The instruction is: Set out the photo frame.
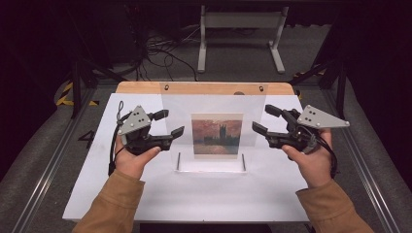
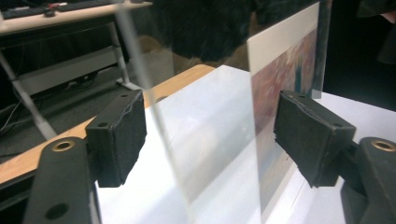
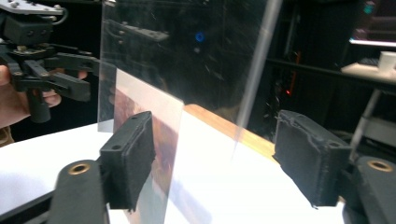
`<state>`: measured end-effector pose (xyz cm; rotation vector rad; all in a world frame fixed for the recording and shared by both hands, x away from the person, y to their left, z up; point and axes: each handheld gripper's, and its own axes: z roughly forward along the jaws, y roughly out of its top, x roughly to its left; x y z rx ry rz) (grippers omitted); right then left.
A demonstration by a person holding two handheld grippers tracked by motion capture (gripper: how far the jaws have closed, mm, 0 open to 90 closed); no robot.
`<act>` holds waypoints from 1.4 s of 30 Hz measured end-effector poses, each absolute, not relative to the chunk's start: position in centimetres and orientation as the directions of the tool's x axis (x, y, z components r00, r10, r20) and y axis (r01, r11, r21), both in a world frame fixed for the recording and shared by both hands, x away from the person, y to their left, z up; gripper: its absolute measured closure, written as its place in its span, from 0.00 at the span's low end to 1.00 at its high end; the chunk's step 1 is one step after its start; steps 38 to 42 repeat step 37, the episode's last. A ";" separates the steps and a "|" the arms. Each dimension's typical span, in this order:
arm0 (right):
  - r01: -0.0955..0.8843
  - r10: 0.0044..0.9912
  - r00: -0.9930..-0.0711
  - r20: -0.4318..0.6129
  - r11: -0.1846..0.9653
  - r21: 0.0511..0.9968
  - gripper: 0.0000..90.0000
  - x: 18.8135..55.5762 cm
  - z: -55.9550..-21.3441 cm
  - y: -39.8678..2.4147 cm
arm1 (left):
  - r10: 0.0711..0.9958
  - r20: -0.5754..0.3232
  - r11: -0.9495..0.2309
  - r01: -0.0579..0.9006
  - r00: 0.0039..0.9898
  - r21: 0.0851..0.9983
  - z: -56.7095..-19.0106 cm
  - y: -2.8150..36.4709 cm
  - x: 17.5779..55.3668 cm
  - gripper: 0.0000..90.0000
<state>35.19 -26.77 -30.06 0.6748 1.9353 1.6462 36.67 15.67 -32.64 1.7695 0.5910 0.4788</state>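
A clear acrylic picture stand (image 1: 214,104) rises upright from the middle of the white tabletop (image 1: 194,194), with a print of a reddish sunset painting (image 1: 216,136) in it. My left gripper (image 1: 173,122) is at the stand's left edge. Its jaws are open and straddle that edge (image 2: 154,112), and the pads (image 2: 119,135) stand apart from the sheet. My right gripper (image 1: 261,118) mirrors it at the right edge, open, with the sheet's edge (image 3: 254,74) between its pads (image 3: 133,156) and untouched. The left gripper (image 3: 86,77) also appears far off in the right gripper view.
A wooden strip (image 1: 141,88) borders the table's far side. Beyond it on the floor are the legs of a white desk (image 1: 238,29) and tangled cables (image 1: 160,53). Metal rails (image 1: 53,160) run along both sides of the table.
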 end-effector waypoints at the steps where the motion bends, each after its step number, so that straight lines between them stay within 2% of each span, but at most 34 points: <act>1: 0.057 0.669 -0.741 -0.055 0.145 0.988 0.30 34.8 -30.4 -27.2 | 0.615 0.019 -0.222 0.150 0.788 0.963 -32.8 16.0 36.5 0.26; 13: 0.174 0.733 -0.680 -0.021 0.188 0.967 0.28 32.1 -35.2 -31.5 | 0.675 -0.036 -0.220 0.247 0.737 0.944 -37.6 21.0 33.1 0.23; 20: 0.227 0.774 -0.632 -0.031 0.223 0.948 0.25 31.5 -38.1 -32.9 | 0.716 -0.026 -0.240 0.281 0.698 0.929 -40.7 22.7 32.5 0.18; 29: 0.264 0.806 -0.592 -0.007 0.202 0.943 0.24 31.4 -41.3 -34.3 | 0.722 -0.014 -0.236 0.265 0.692 0.935 -44.3 24.0 32.1 0.17; 36: 0.271 0.808 -0.589 0.014 0.181 0.946 0.24 31.6 -43.1 -34.5 | 0.725 -0.035 -0.207 0.266 0.688 0.941 -44.5 24.4 32.2 0.17; 42: 0.271 0.808 -0.589 0.013 0.182 0.945 0.24 31.6 -43.2 -34.5 | 0.726 -0.035 -0.207 0.267 0.687 0.941 -44.5 24.4 32.2 0.17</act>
